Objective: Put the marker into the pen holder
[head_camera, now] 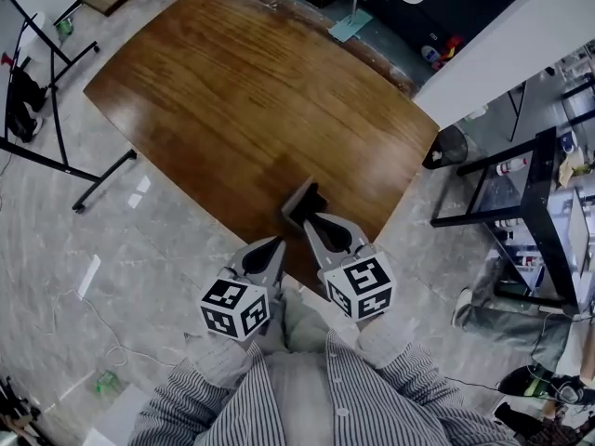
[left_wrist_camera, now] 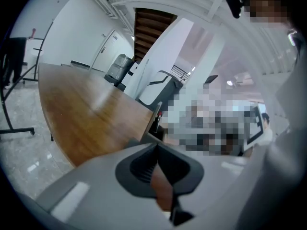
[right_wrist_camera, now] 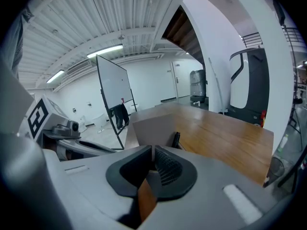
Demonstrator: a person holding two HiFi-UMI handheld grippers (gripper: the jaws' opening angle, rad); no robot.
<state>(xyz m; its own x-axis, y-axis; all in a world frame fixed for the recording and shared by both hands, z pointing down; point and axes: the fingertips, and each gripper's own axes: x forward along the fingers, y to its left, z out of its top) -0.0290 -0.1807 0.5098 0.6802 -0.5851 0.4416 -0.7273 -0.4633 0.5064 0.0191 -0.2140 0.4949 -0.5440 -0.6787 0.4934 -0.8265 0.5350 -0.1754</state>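
My right hand-held gripper (right_wrist_camera: 152, 150) has its jaws pressed together at the tips with nothing between them. Through the slit below the tips I see only wood. It points at the pen holder (right_wrist_camera: 153, 126), which stands just beyond the tips; whether they touch it I cannot tell. My left hand-held gripper (left_wrist_camera: 156, 146) is likewise closed on nothing. In the head view it sits just beside the right one and a little further back from the holder, at the near edge of the worktop (right_wrist_camera: 225, 133).

The pen holder is a grey, open-topped box standing upright close to that near edge. A slim dark thing rises out of its opening, and I take it for the marker (right_wrist_camera: 176, 139). In the left gripper view a touch of red shows on it. It stands inside the holder, close to one wall, with only its top showing. I cannot see how deep it sits.

By my reading, the task is as good as done: the marker is in the pen holder and neither hand-held gripper grips anything. All that seems left is to draw both hand-held grippers back from the holder without knocking it, since it stands so near the edge.
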